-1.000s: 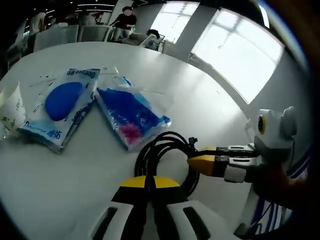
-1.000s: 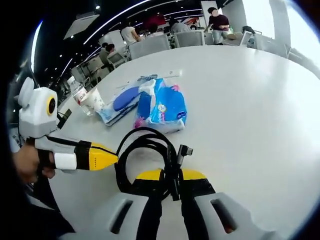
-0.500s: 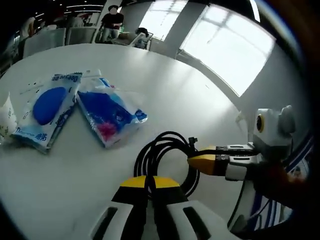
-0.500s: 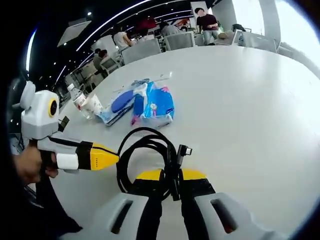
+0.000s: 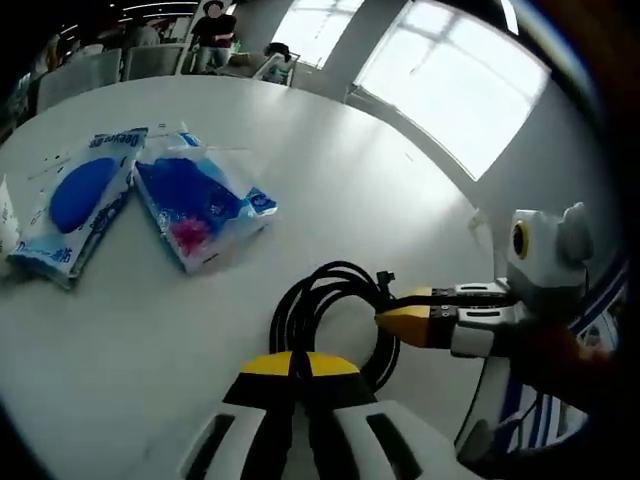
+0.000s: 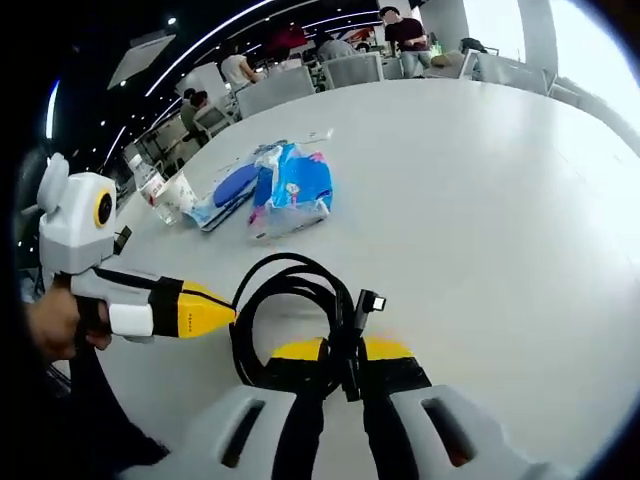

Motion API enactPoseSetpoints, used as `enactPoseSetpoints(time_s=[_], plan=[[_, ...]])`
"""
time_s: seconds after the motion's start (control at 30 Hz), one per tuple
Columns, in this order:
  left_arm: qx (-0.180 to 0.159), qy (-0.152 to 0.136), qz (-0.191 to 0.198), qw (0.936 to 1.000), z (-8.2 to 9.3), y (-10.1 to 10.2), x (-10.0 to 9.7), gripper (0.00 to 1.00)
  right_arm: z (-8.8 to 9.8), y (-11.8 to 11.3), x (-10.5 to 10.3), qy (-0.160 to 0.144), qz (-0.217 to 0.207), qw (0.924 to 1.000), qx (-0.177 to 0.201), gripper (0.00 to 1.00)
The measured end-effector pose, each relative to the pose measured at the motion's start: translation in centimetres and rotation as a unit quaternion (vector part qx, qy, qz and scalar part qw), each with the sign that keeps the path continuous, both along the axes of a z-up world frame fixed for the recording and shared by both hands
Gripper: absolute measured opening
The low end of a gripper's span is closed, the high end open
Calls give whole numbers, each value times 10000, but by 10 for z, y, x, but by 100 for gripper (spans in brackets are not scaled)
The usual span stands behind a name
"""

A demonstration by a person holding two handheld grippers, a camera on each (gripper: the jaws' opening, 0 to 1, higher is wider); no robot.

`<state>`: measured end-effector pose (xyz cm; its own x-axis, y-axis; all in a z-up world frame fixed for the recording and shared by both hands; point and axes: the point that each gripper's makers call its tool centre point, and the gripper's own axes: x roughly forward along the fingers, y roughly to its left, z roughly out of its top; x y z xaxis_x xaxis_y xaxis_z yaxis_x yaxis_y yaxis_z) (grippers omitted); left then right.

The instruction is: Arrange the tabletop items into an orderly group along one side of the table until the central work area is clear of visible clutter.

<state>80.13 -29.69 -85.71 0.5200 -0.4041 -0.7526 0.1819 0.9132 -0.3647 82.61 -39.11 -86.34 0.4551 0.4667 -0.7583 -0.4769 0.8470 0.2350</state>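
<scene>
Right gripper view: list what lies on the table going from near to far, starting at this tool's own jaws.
Right tool shut on the black cable coil → blue packet with pink print → paper cup → grey chairs at the table's far edge, people behind them.
</scene>
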Motion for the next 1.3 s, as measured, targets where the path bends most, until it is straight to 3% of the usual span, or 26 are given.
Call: enactPoseSetpoints(time_s=[0.23,0.57,0.87,1.3], plan=[[63,63,-71,9999,-8,-1,0,0,-11,-3,0,45,-9,9999,-100,8],[182,-34,-258,9995,-10,-1,-1,2,-10,-4,1,-31,15,9998,-194,10],[267,-320,-405,9983,-1,2,-3,18,14,0,1,-263,-188,9995,28,23],[632,-1051,-721,9898,34,39,16,39,48,18,-6,-640,-452,9966,268,41]])
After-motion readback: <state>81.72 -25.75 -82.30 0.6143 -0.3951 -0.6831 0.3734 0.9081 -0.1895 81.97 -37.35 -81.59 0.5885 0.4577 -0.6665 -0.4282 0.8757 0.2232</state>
